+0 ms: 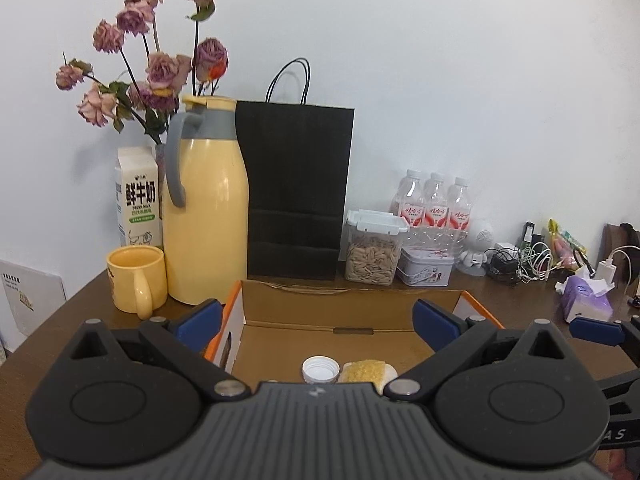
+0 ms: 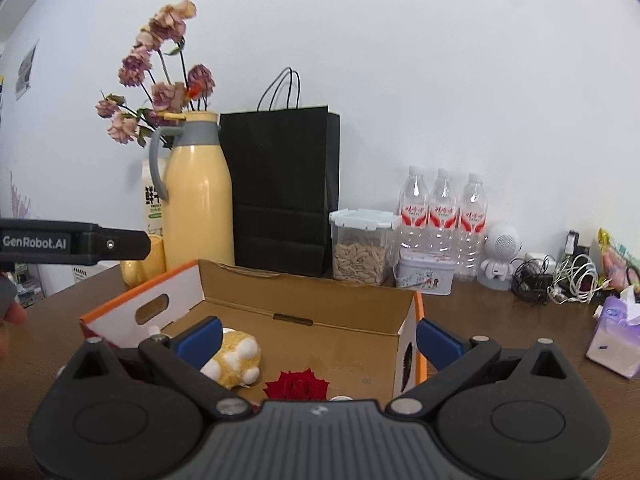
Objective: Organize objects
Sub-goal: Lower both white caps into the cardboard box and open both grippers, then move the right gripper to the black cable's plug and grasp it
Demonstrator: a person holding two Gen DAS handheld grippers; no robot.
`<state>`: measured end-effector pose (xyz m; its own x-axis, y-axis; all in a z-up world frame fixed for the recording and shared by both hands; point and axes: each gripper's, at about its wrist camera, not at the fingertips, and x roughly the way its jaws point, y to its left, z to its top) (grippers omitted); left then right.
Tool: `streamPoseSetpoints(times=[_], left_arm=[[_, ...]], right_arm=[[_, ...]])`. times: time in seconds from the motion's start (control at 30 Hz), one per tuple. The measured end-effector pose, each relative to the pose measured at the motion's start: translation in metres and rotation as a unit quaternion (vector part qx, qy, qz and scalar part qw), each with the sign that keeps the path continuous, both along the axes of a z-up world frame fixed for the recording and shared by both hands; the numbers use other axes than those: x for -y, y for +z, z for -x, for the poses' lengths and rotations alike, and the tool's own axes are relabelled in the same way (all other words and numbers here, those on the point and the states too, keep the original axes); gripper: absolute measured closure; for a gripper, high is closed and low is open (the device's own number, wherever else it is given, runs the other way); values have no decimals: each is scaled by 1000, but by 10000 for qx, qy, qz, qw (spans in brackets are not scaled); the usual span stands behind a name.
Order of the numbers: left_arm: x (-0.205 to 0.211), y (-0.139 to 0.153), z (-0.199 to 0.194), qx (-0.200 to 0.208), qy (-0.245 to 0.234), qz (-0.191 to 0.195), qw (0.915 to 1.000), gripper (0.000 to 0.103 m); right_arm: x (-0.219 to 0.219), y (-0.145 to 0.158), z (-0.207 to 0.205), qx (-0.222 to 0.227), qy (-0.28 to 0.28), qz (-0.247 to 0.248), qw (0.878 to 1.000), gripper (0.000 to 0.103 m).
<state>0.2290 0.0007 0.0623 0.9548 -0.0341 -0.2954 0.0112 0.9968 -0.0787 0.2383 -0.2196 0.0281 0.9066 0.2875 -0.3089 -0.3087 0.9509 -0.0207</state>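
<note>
Brown wood table (image 1: 500,296) against a plain white wall (image 1: 440,80). Left gripper (image 1: 318,318) spread wide, nothing between the pads, over the open cardboard box (image 1: 344,308); inside, just ahead of it, a white bottle cap (image 1: 320,368) touching a yellow plush toy (image 1: 366,372). Right gripper (image 2: 318,338) also spread wide and empty, straddling the box's right end wall; the plush (image 2: 236,356) sits by its left pad, a red rose head (image 2: 298,384) dead ahead on the box floor. Beyond the box along the wall: yellow mug (image 1: 134,276), milk carton (image 1: 138,196), yellow thermos jug (image 1: 206,208), dried roses (image 1: 156,68), black paper bag (image 1: 298,192), seed container (image 1: 372,252), small tin (image 1: 426,270), three water bottles (image 1: 434,204). Far right of both tools: white speaker figure (image 2: 498,256), tangled cables (image 2: 560,280), tissue pack (image 2: 616,336).
</note>
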Motion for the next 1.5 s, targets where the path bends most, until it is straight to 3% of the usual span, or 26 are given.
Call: streamPoseSetpoints(times=[0.57,0.87,1.2,1.27,1.43,1.5], left_arm=[[-16,10,79,-136,-38,-103,9998,0],[-16,-19,113,-647,-149,-239,9975,0],[-23,-54,134,-1286,-130,-69,9916,0],[-25,-58,138,-1340,-107,-34,9909,0],[-30,-66,146,-1465,-45,-40,9892,0],[-34,-67,148,-1505,7,-20,9886,0]], right_arm=[[24,13,93,-18,28,20,10000,0],[26,-4,133,-297,109,123,9994,0],[19,-29,163,-707,246,222,9969,0],[16,-33,167,-762,390,232,9961,3],[0,-42,173,-921,888,379,9911,35],[-10,-46,170,-995,1059,470,9883,39]])
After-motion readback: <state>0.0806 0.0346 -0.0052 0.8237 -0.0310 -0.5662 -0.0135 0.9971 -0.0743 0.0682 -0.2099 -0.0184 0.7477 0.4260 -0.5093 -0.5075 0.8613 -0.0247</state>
